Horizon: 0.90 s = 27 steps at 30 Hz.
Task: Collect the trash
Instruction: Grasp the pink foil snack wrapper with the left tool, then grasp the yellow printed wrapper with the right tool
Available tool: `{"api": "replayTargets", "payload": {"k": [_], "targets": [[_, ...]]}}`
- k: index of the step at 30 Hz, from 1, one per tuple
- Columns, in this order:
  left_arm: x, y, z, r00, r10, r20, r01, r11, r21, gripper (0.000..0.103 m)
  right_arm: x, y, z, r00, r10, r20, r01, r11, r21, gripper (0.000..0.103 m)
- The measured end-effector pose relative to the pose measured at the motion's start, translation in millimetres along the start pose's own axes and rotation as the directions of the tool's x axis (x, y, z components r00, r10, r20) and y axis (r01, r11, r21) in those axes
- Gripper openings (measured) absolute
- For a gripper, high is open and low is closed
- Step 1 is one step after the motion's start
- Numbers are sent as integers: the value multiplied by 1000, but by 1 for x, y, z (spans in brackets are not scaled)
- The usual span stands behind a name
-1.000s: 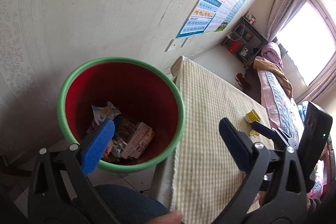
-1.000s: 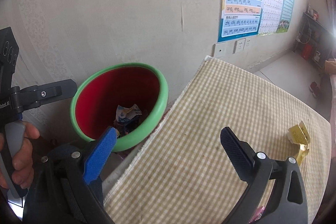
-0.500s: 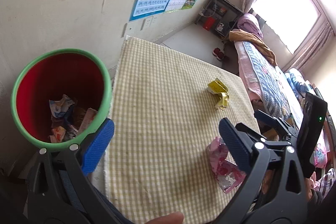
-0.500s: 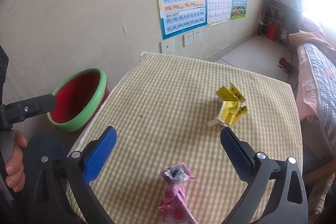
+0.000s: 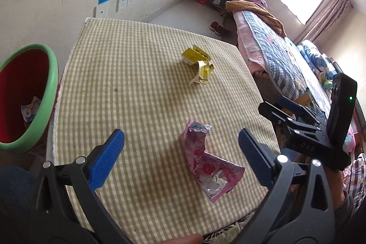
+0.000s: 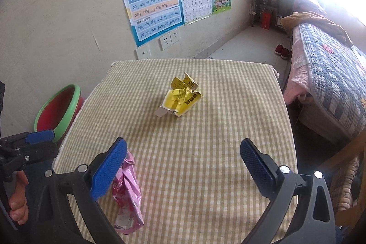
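**A:** Both cams have swung off the bin and back over the table since a second ago. The left gripper (image 5: 180, 153) is now lined up over the pink wrapper (image 5: 209, 166), spread wide and holding nothing. The right gripper (image 6: 183, 166) is gaping and empty too, facing the crumpled yellow carton (image 6: 180, 97), which sits mid-table, well apart from the pink one.

**B:** What could go sideways here?

**A:** My guess: that pink foil lies flat and looks slick, so a shallow pinch might just skid it along the checked tablecloth (image 5: 128, 74) or snag the cloth. The yellow one is light and could tip away.

**B:** And the bin?

**A:** The red bin with the green rim (image 5: 51, 74) sits just off the table's left edge, with some crumpled wrappers (image 5: 29, 108) already at the bottom.
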<state>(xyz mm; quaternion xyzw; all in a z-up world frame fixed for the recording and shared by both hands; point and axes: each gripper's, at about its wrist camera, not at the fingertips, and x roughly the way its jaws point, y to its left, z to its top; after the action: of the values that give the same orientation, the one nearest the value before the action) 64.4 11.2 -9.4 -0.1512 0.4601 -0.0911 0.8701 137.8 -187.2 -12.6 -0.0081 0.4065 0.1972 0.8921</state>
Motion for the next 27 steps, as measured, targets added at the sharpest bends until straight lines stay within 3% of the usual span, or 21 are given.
{"api": "replayTargets", "payload": {"k": [7, 13, 16, 22, 24, 27], "targets": [[36, -17, -11, 993, 27, -112, -25, 999, 22, 97, 0, -24, -8, 1000, -3, 0, 3, 999, 54, 96], [73, -21, -18, 976, 4, -217, -7, 1000, -11, 96, 7, -31, -14, 1000, 7, -12, -6, 997, 76, 96], [87, -22, -20, 967, 0, -253, -5, 1000, -19, 86, 9, -36, -15, 1000, 8, -17, -6, 996, 91, 96], [106, -23, -20, 952, -9, -306, 1, 1000, -24, 47, 15, -44, -17, 999, 5, -34, -1, 994, 111, 96], [108, -22, -19, 953, -1, -304, -5, 1000, -21, 28, 18, -43, -17, 999, 7, -40, -2, 994, 108, 96], [105, -17, -15, 958, -11, -286, 2, 999, -32, 18, 21, -41, -16, 999, 8, -48, -3, 995, 100, 96]]}}
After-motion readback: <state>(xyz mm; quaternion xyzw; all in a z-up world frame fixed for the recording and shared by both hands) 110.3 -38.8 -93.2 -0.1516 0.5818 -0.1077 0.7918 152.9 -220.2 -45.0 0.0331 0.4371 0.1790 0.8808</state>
